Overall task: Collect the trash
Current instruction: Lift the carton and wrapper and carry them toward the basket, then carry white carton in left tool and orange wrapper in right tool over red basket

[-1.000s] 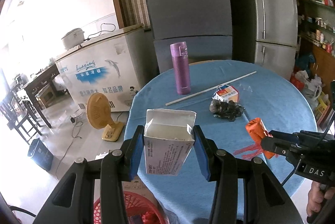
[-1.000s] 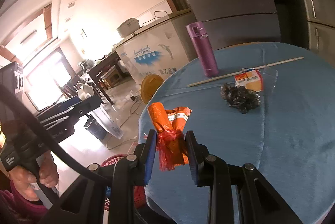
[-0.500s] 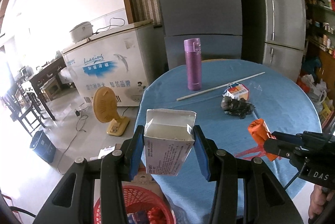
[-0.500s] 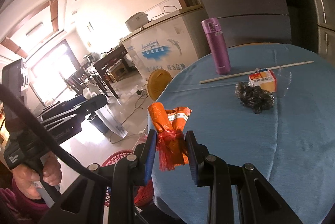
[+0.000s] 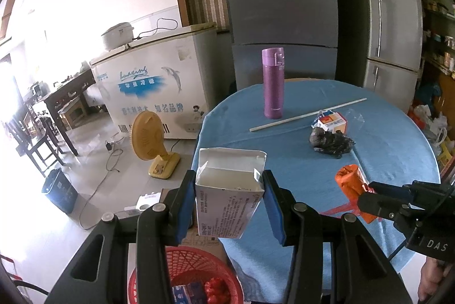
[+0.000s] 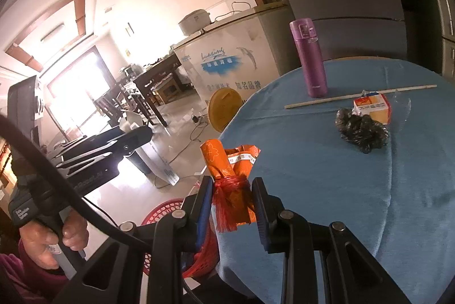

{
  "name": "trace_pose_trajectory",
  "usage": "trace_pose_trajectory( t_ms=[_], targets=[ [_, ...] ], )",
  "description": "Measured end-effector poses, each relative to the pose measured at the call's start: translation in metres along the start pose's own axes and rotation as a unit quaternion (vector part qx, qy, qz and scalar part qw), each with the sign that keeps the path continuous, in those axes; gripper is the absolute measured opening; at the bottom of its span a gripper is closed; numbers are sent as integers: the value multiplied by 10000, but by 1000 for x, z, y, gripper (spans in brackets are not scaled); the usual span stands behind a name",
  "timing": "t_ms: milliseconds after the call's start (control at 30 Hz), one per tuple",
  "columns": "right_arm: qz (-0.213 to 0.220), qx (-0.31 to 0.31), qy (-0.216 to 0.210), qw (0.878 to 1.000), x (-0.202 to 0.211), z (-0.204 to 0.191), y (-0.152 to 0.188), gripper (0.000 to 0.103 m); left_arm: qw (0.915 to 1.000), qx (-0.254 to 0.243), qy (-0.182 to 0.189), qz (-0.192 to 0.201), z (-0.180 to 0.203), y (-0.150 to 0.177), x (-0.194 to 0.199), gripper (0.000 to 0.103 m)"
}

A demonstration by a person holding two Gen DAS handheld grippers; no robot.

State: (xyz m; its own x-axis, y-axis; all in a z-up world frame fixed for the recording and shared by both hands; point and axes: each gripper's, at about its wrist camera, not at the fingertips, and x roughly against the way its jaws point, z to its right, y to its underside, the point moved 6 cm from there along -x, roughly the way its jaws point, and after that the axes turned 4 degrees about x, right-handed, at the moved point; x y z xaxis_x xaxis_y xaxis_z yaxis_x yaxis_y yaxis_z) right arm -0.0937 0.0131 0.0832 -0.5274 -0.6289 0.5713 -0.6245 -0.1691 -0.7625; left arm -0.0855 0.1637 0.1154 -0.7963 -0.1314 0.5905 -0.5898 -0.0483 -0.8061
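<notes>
An open-topped white carton is clamped upright between the blue pads of the left gripper, which is held level off the near-left edge of the round table with the blue cloth, above the red mesh basket on the floor. A bundle of orange wrappers tied with red string is gripped by the right gripper, poised over the table's near edge.

On the cloth, a crumpled black plastic bag is seen touching a small red-and-white carton, with a long white stick and an upright purple flask behind them.

Only in the left wrist view can packets be made out inside the basket, and the right gripper appears there from the side with its orange bundle. Only in the right wrist view is the person's left hand shown, wrapped around the left gripper's handle, and the basket's rim is seen partly hidden behind the fingers.
</notes>
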Motion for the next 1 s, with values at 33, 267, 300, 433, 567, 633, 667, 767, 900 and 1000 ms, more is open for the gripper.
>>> trace_pose_trajectory(
  t_ms=[33, 267, 300, 433, 567, 633, 667, 767, 900, 1000],
  targets=[
    [-9, 15, -7, 10000, -1, -1, 0, 30, 10000, 16, 4, -13, -1, 1, -1, 48],
    [-64, 42, -79, 9999, -7, -6, 1, 30, 10000, 62, -41, -56, -8, 3, -4, 48],
    [-70, 53, -82, 9999, -8, -7, 1, 30, 10000, 61, -53, -58, -9, 3, -5, 48],
    [-111, 73, -117, 9998, -12, -9, 1, 30, 9999, 102, -63, -88, -12, 5, -6, 48],
    [-158, 91, -160, 9997, -17, -11, 2, 30, 9998, 123, -82, -122, -16, 8, -8, 48],
    [-188, 108, -180, 9996, -20, -13, 2, 30, 9998, 130, -96, -136, -18, 9, -8, 48],
    [-204, 108, -198, 9995, -21, -14, 3, 30, 9998, 132, -104, -143, -19, 9, -9, 48],
    [-243, 127, -225, 9994, -27, -15, 1, 30, 9996, 171, -116, -180, -21, 10, -11, 48],
    [-292, 148, -263, 9991, -32, -17, 1, 30, 9995, 189, -145, -227, -25, 13, -14, 48],
    [-337, 150, -301, 9989, -35, -18, 2, 30, 9993, 208, -175, -257, -28, 15, -16, 48]
  ],
)
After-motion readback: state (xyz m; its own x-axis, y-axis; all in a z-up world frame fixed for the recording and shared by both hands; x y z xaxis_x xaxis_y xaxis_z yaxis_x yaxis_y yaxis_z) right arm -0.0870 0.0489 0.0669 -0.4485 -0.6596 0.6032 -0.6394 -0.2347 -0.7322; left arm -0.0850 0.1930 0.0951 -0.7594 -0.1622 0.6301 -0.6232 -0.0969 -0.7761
